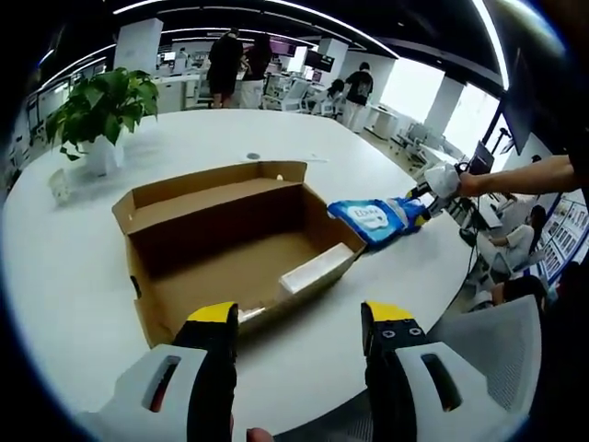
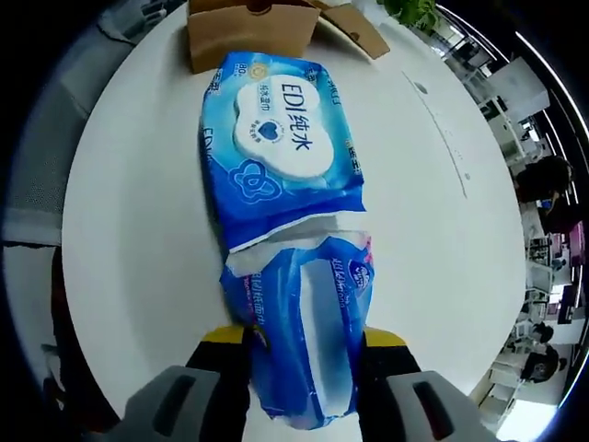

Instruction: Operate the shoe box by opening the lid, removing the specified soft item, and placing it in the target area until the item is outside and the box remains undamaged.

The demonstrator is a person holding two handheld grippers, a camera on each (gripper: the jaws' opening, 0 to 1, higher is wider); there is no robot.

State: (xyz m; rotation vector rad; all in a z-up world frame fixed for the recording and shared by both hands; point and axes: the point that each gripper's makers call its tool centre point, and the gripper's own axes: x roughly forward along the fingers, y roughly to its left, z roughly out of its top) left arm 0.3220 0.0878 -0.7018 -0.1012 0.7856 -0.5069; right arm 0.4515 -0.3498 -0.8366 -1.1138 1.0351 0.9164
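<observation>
My right gripper (image 2: 302, 343) is clamped on the wipes pack (image 2: 285, 184), its tail cut off below. My left gripper (image 1: 299, 322) gapes empty before the box (image 1: 230, 244).

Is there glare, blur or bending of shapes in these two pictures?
Left gripper view: sharp, even light; ceiling light strips and the white table's edge bow from the fisheye lens. Right gripper view: the blue wipes pack is clear, its print readable; the end in the right claw looks stretched.

Bright, even light is cast by ceiling strips (image 1: 276, 9); glare is seen on the table (image 1: 212, 129), and edges are bent by fisheye distortion.
</observation>
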